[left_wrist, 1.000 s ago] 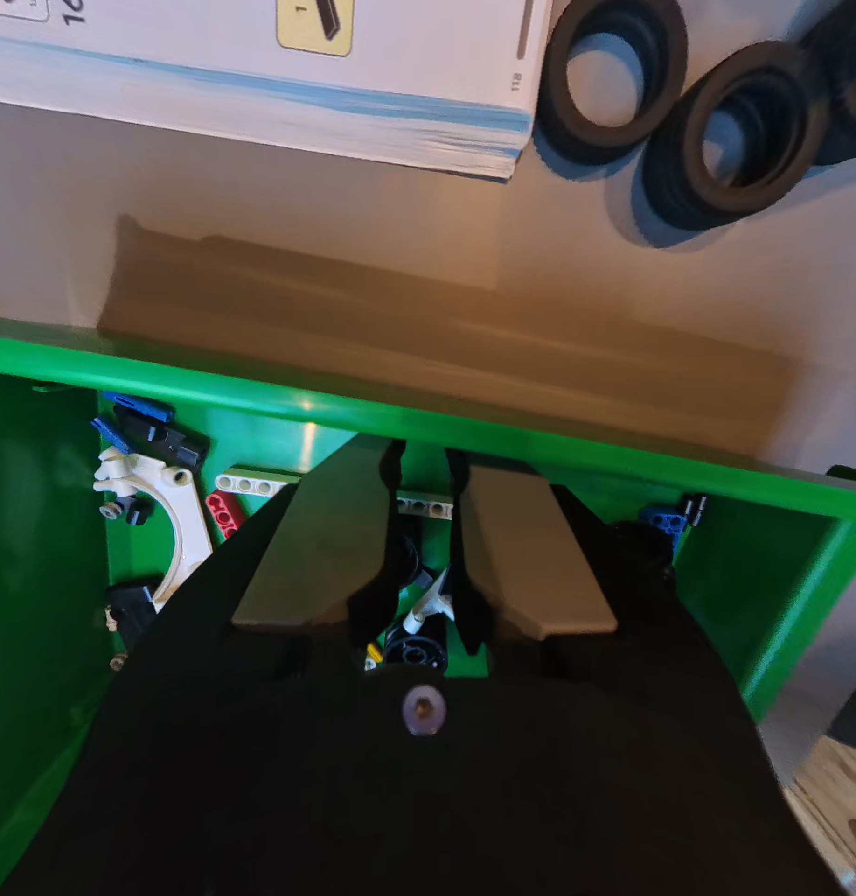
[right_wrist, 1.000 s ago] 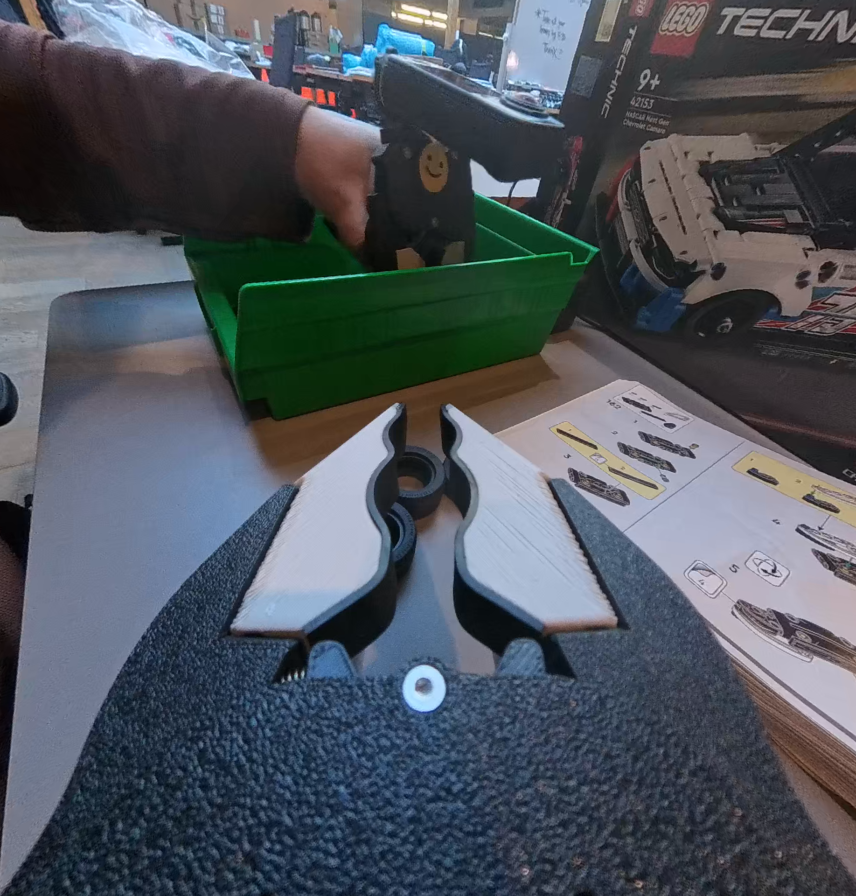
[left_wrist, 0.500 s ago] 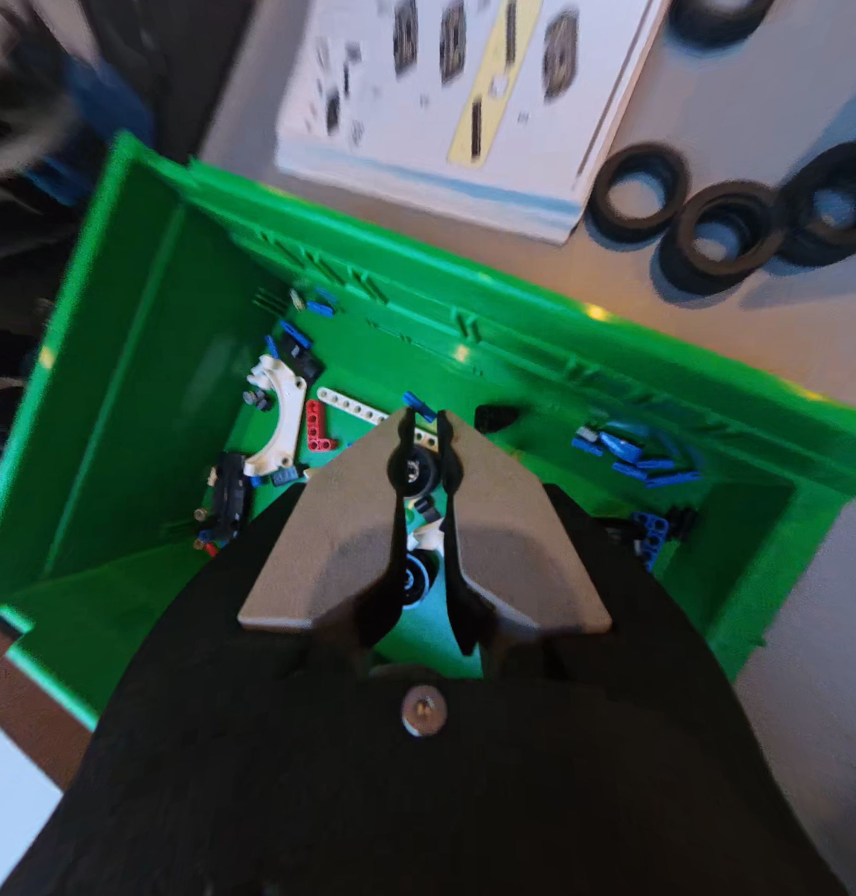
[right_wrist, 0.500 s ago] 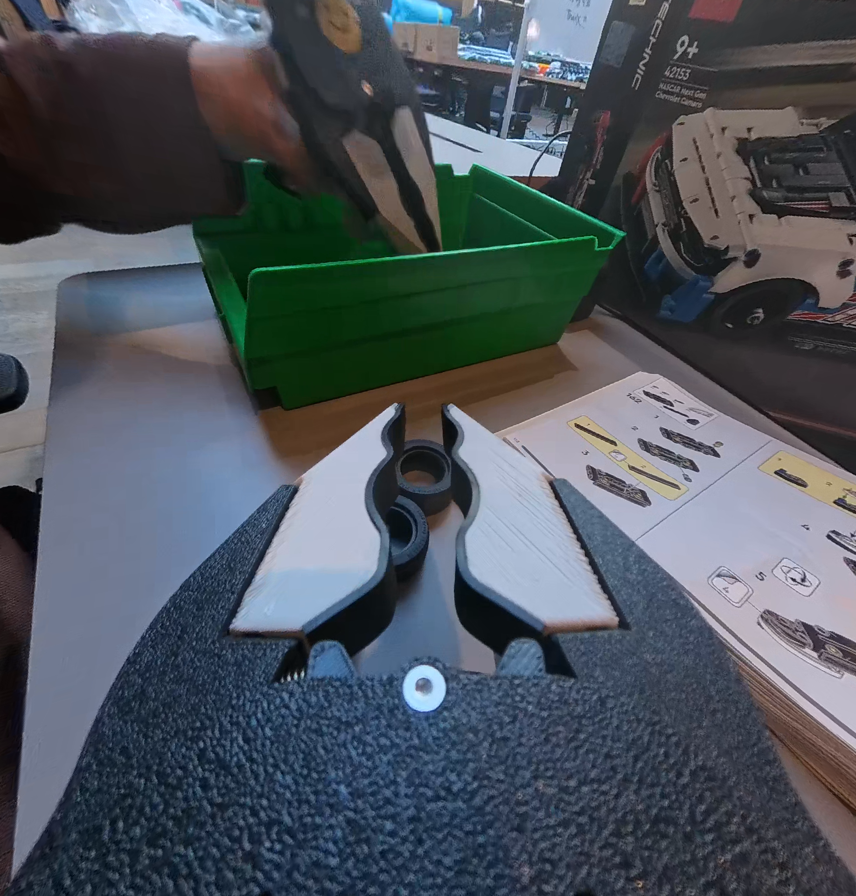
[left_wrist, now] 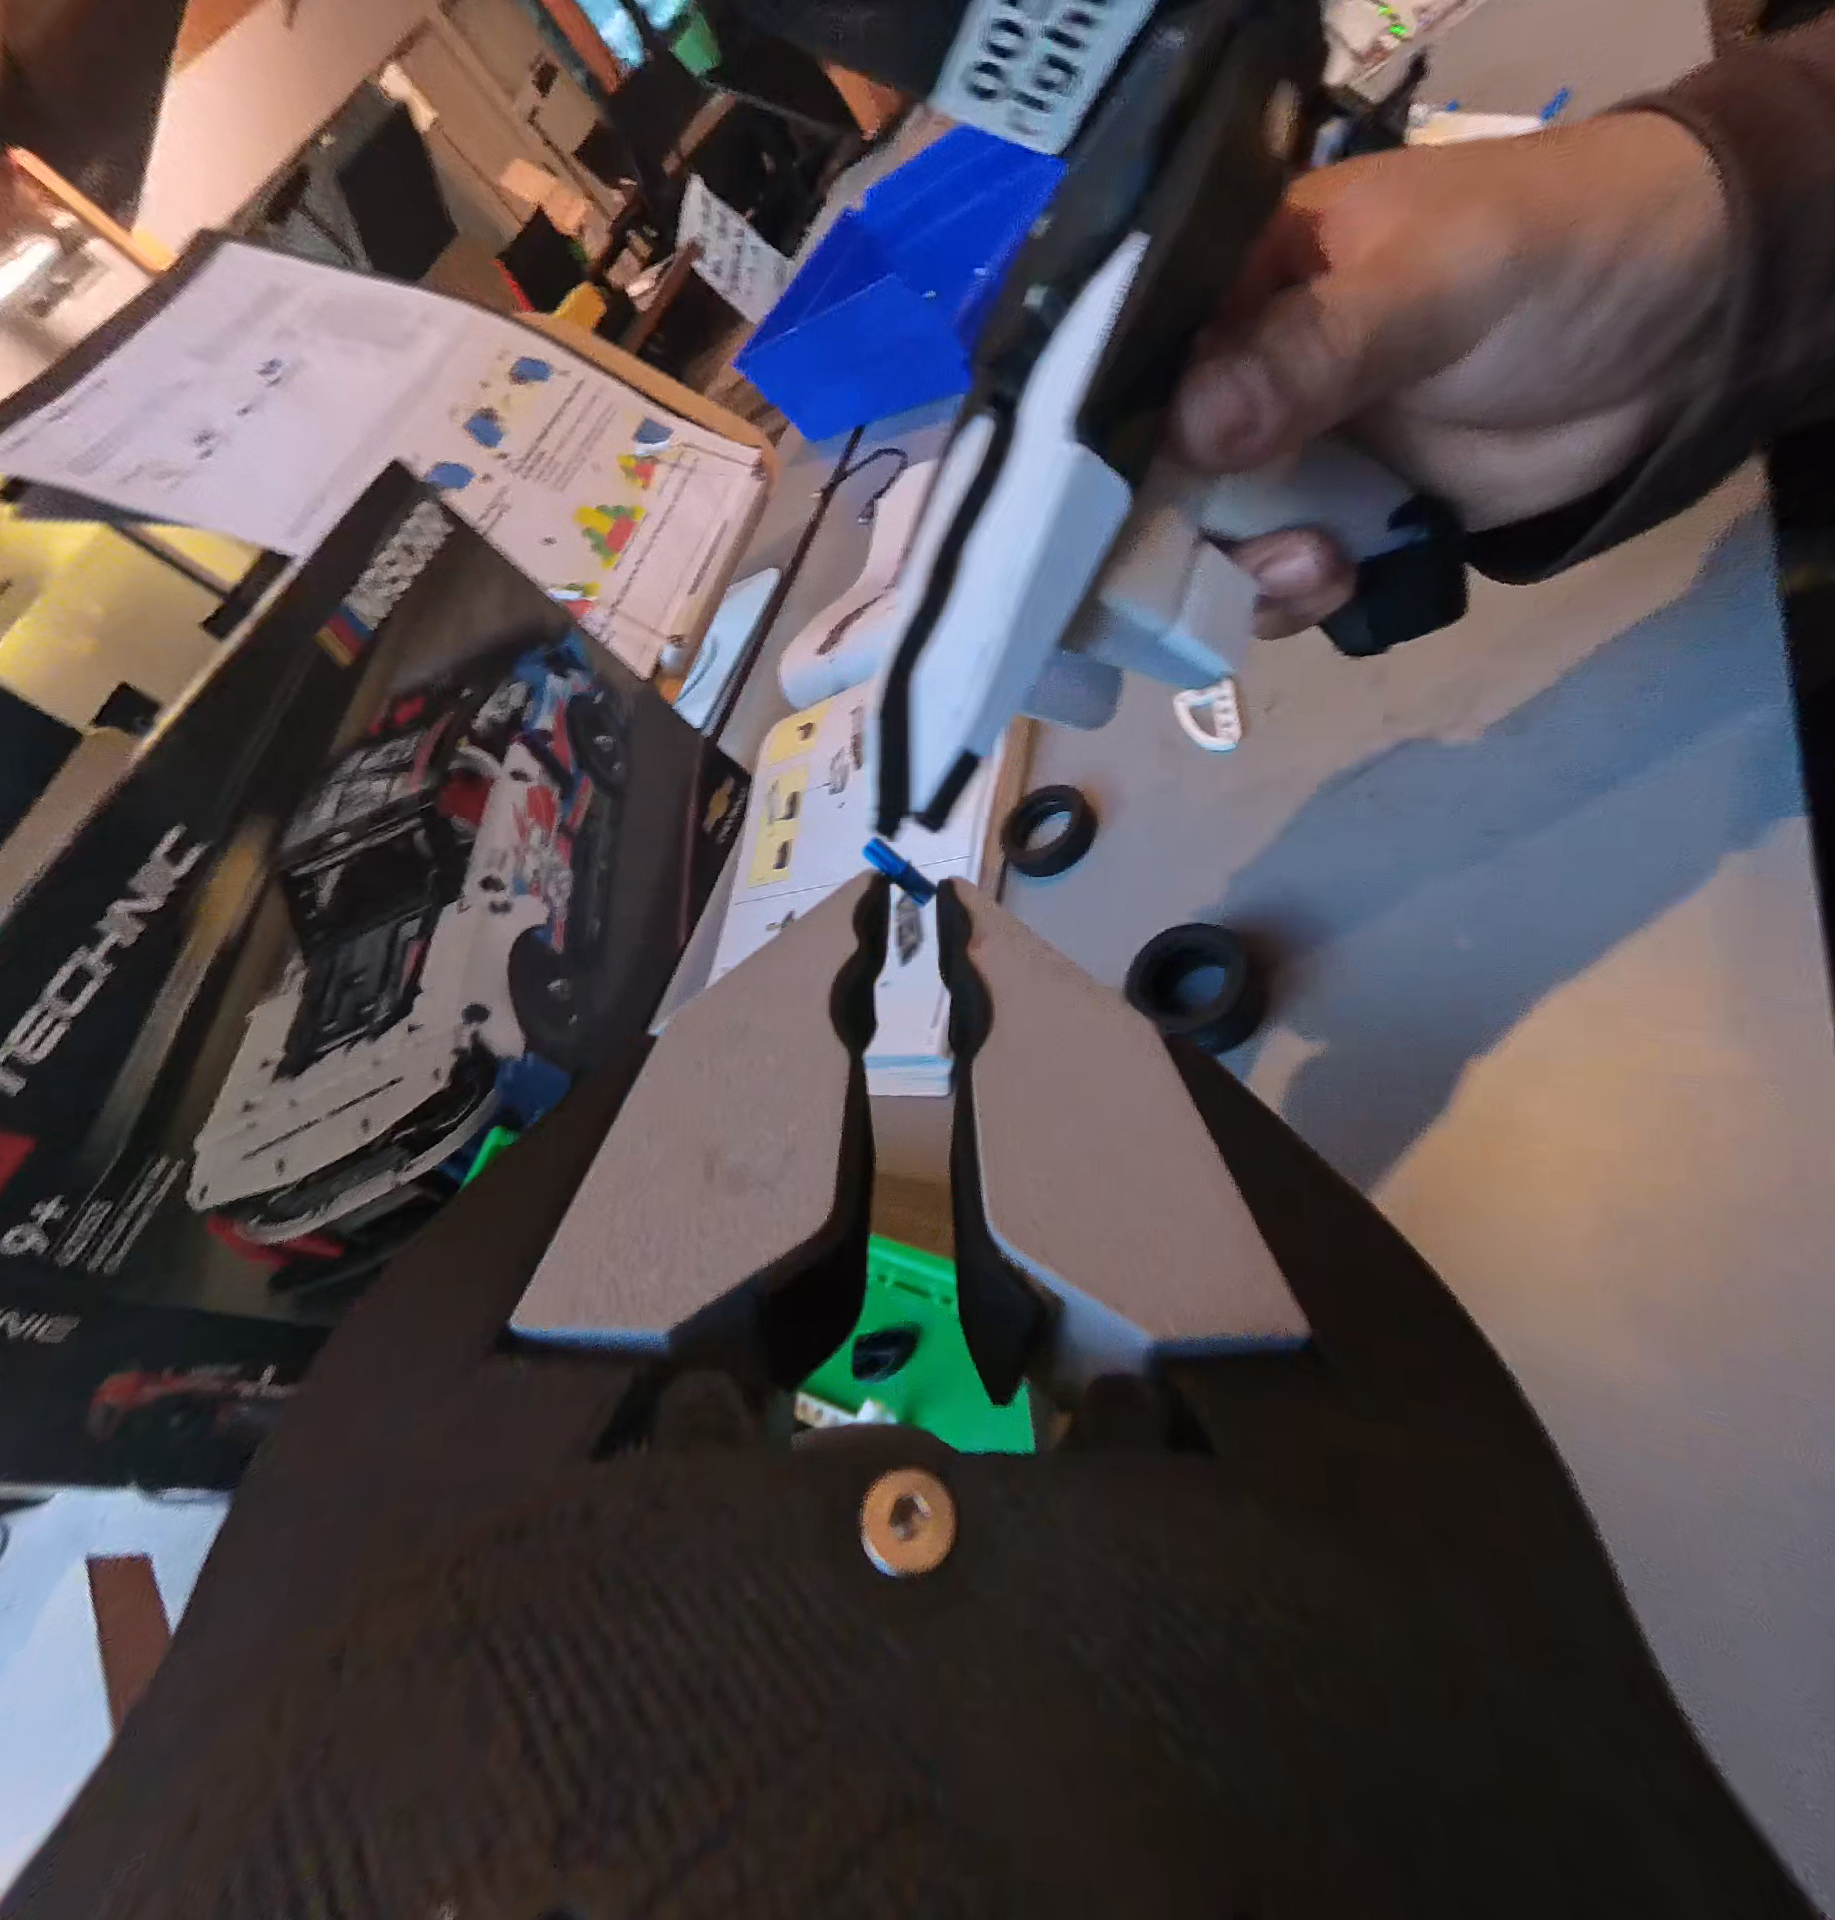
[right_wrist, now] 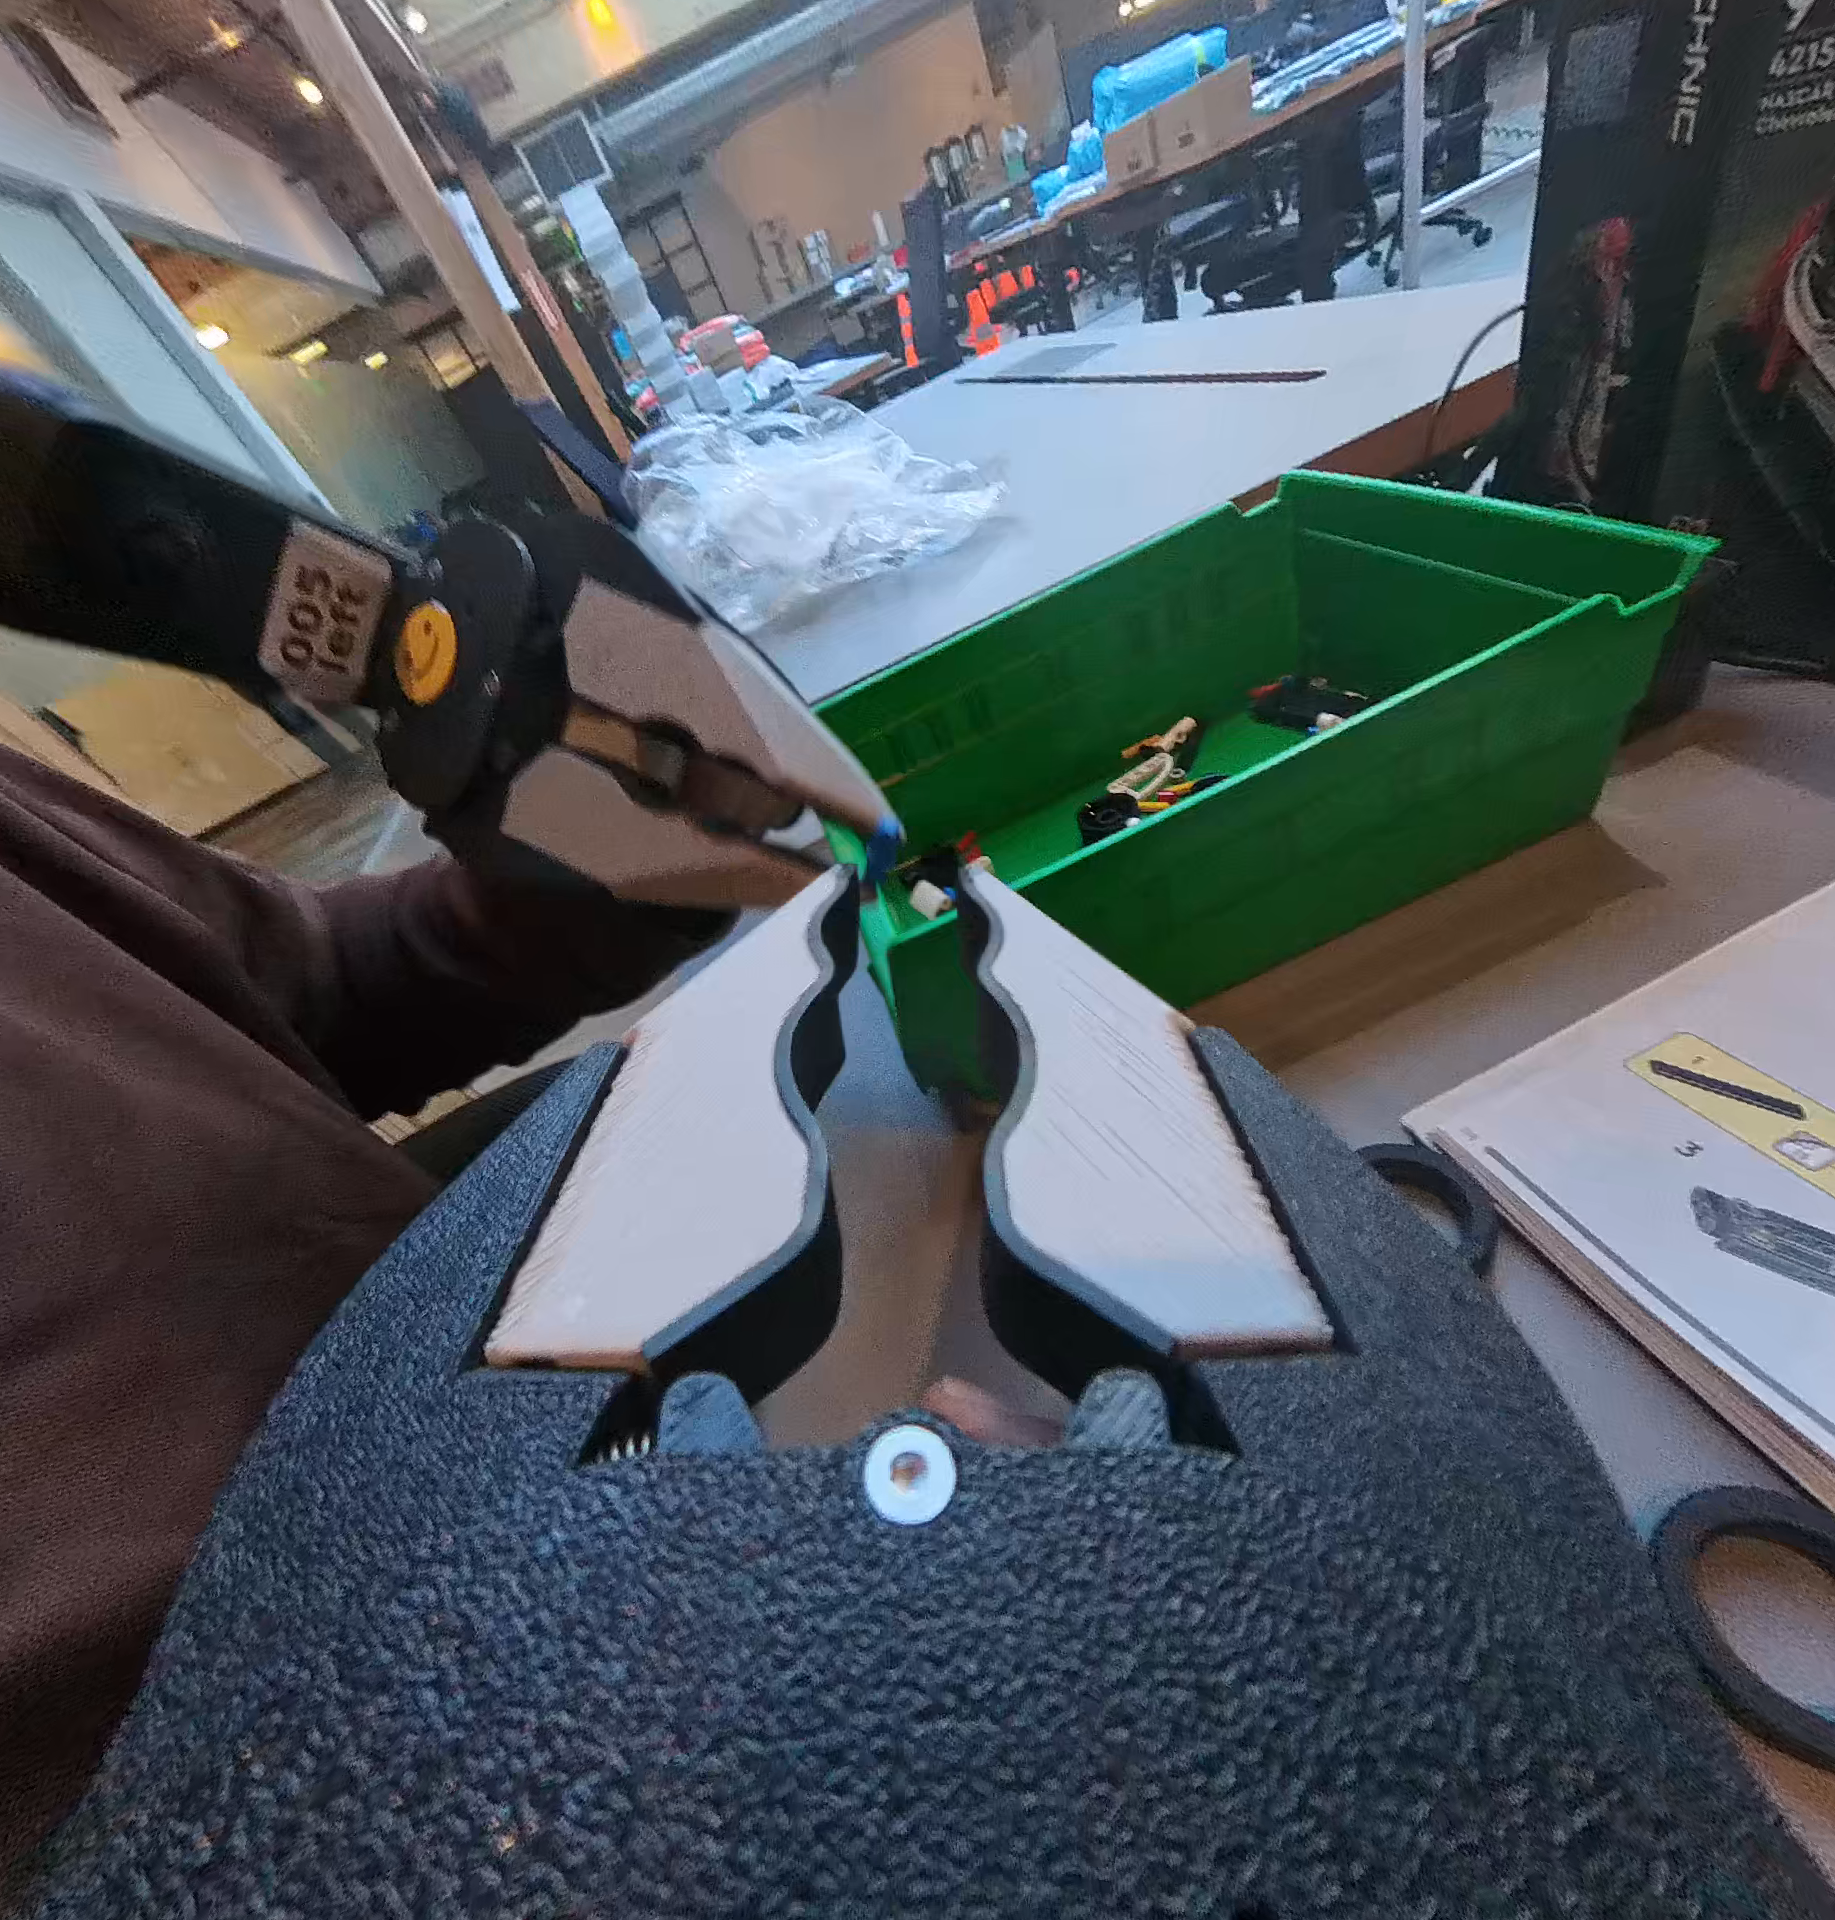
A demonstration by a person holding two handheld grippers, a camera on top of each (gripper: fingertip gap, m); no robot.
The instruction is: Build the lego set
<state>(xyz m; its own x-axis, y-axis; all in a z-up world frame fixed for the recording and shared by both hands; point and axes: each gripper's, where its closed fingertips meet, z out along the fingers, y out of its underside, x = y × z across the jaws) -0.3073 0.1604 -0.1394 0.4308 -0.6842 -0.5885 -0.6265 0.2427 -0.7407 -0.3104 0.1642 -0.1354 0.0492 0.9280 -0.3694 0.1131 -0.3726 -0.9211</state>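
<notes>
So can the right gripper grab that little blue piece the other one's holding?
Probably yes. The right gripper is open, its tips right beside the blue piece, nothing between them. But the left gripper pinches it, so little sticks out to grab.

crumpled clear plastic bag (right_wrist: 809,499), blue bin (left_wrist: 882,312), distant desks (right_wrist: 1204,135)
</notes>
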